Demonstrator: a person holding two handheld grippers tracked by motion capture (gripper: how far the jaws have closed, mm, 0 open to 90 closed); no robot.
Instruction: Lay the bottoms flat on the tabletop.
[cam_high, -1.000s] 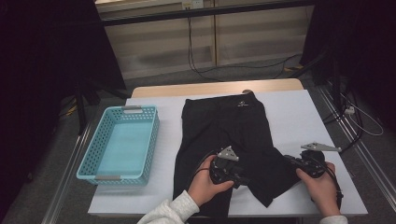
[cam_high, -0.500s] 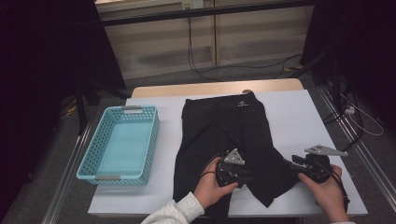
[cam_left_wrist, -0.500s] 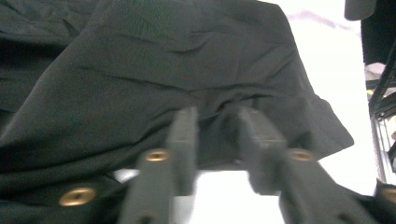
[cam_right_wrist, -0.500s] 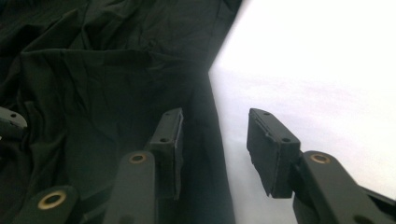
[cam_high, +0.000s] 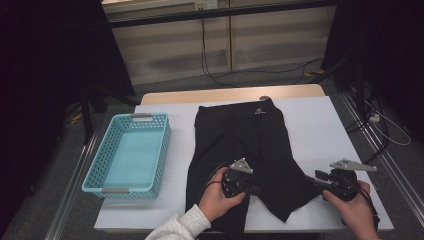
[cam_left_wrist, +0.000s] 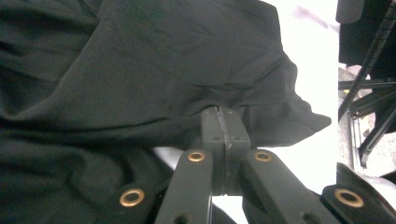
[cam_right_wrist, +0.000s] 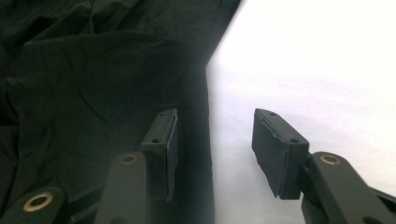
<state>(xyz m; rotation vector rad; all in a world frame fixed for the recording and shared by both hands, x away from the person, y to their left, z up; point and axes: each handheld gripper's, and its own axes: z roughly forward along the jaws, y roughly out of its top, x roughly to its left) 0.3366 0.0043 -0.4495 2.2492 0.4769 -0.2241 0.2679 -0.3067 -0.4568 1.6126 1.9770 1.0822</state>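
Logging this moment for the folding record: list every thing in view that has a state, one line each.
black shorts: spread flat on the table, waistband at the far side.
left gripper: jaws just closed, shut on the shorts' fabric.
right gripper: jaws just opened, astride the shorts' edge, not pressing.
blue basket: upright, empty.

- Basket (cam_high: 128, 155): light blue, perforated walls, on the left part of the table, nothing in it.
- Table (cam_high: 330, 130): white top, a wooden strip along its far edge.
- Cables (cam_high: 215, 60): dark, trailing over the grey floor beyond the table.
- Rail (cam_high: 370, 145): metal, along the table's right side.
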